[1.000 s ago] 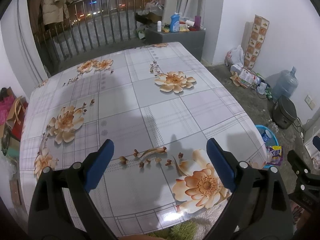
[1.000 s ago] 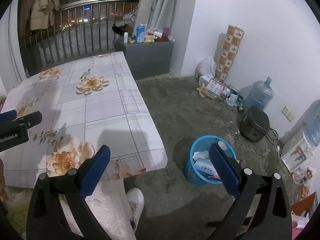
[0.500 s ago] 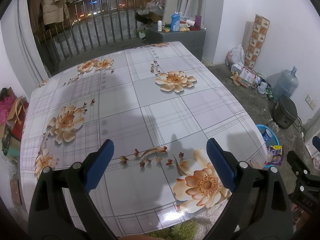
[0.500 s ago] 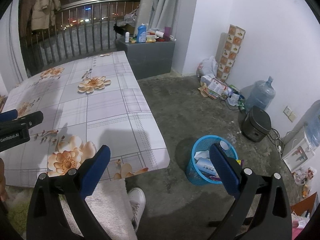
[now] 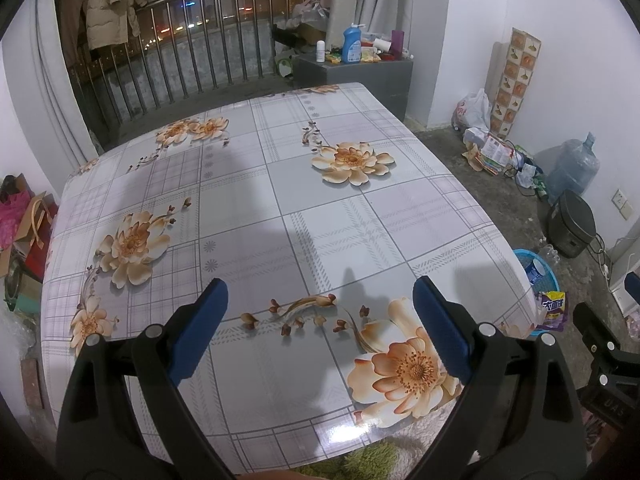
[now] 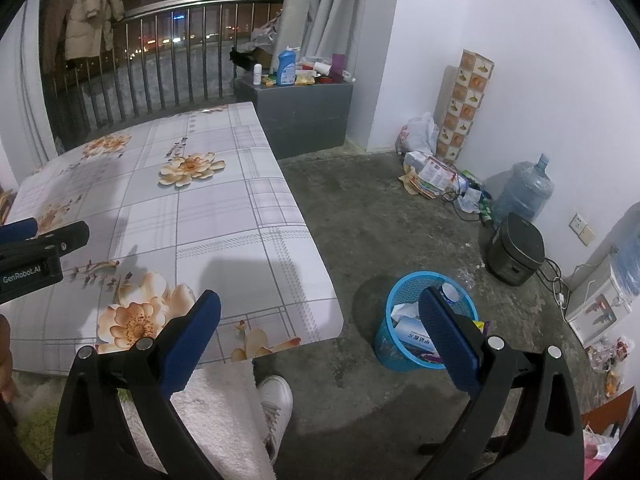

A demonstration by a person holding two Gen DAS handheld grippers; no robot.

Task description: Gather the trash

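Little has changed over the last second. Right wrist view has drifted slightly: the blue basket (image 6: 428, 322) now sits a touch further toward 3 o'clock and lower in frame than a second ago, the table (image 6: 224, 216) edge likewise nudged toward 3 o'clock. Left wrist view: table (image 5: 280, 208) pattern has slid marginally toward 12 o'clock, the camera having pulled back a little.

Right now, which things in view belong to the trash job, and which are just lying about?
Job:
- blue basket, already holding trash
- purple packet beside it
- left gripper and right gripper, both open, holding nothing
- table

Lying about:
- water jug
- rice cooker
- blue bottle on the grey cabinet
- paper pile
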